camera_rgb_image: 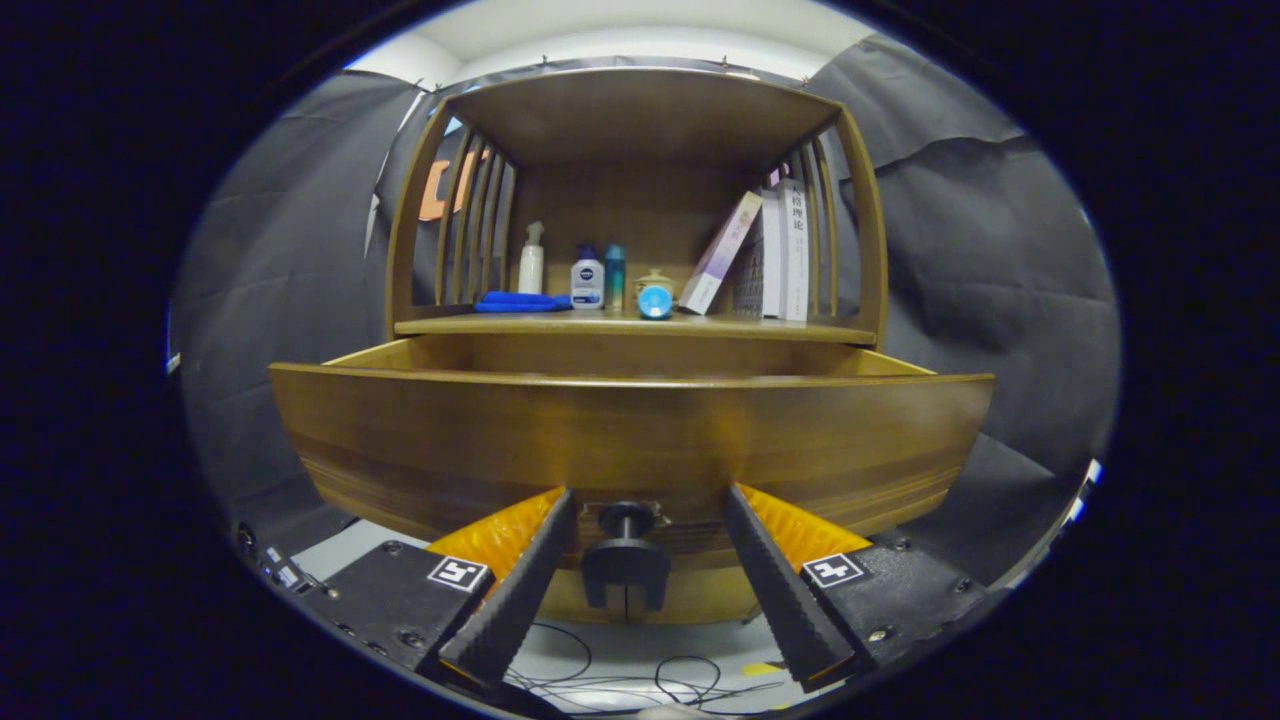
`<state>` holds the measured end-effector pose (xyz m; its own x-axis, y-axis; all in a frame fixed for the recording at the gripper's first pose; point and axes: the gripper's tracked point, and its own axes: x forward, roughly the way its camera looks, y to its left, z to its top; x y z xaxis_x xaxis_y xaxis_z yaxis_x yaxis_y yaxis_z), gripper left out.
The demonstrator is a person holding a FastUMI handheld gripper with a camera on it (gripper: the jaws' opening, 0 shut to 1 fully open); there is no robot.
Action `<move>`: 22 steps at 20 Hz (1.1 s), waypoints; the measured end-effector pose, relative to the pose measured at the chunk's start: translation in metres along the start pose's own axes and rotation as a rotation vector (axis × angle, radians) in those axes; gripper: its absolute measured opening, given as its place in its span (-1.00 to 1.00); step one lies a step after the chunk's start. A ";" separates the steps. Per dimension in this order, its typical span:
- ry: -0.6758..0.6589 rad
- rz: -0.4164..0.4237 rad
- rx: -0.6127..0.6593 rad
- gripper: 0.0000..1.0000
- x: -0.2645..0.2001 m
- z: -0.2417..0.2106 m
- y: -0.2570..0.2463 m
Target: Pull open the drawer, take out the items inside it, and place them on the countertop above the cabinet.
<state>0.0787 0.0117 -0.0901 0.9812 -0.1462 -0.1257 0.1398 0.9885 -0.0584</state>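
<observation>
The wooden drawer [630, 430] stands pulled out of the cabinet, its curved front panel just ahead of my fingers. From this low angle its inside is hidden behind the front panel. The black knob [626, 555] on the drawer front sits between my two fingers, with a gap on each side. My gripper [648, 495] is open, its fingers [520, 590] touching nothing. Above the drawer runs the countertop [560, 326], the floor of an open shelf.
On the countertop stand a white pump bottle [531, 260], a white bottle with a blue cap [587, 280], a teal bottle [614, 275], a folded blue cloth [520, 301], a blue-ended tube [655, 300] and leaning books [770, 255]. Cables [640, 680] lie on the floor below.
</observation>
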 end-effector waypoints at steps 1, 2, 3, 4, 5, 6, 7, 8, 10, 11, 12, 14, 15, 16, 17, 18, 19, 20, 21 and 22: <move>-0.004 0.000 0.001 0.99 0.004 0.001 0.001; -0.013 -0.001 0.001 0.99 0.008 0.003 0.001; -0.023 -0.003 -0.005 0.99 0.012 0.006 0.001; -0.036 -0.005 -0.015 0.99 0.017 0.009 0.001; -0.030 -0.008 -0.020 0.99 0.022 0.009 0.001; -0.039 -0.010 -0.020 0.98 0.024 0.010 0.002; -0.025 -0.013 -0.019 0.98 0.029 0.009 0.001; -0.030 -0.016 -0.008 0.98 0.031 0.012 0.001; -0.031 -0.020 -0.005 0.98 0.040 0.015 0.004; -0.039 -0.021 -0.013 0.98 0.044 0.016 0.002; -0.040 -0.019 -0.012 0.98 0.049 0.018 0.002; -0.042 -0.018 -0.011 0.98 0.056 0.018 0.003; -0.040 -0.017 -0.011 0.98 0.065 0.021 0.003; -0.039 -0.016 -0.009 0.99 0.071 0.022 0.002; -0.039 -0.015 -0.009 0.99 0.076 0.023 0.002; -0.040 -0.014 -0.010 0.99 0.081 0.025 0.002; -0.041 -0.015 -0.010 0.98 0.086 0.026 0.003; -0.044 -0.016 -0.011 0.99 0.091 0.027 0.002; -0.046 -0.016 -0.011 0.99 0.095 0.028 0.003; -0.047 -0.017 -0.010 0.99 0.098 0.030 0.003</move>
<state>0.1793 0.0018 -0.0732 0.9839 -0.1604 -0.0783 0.1550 0.9854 -0.0701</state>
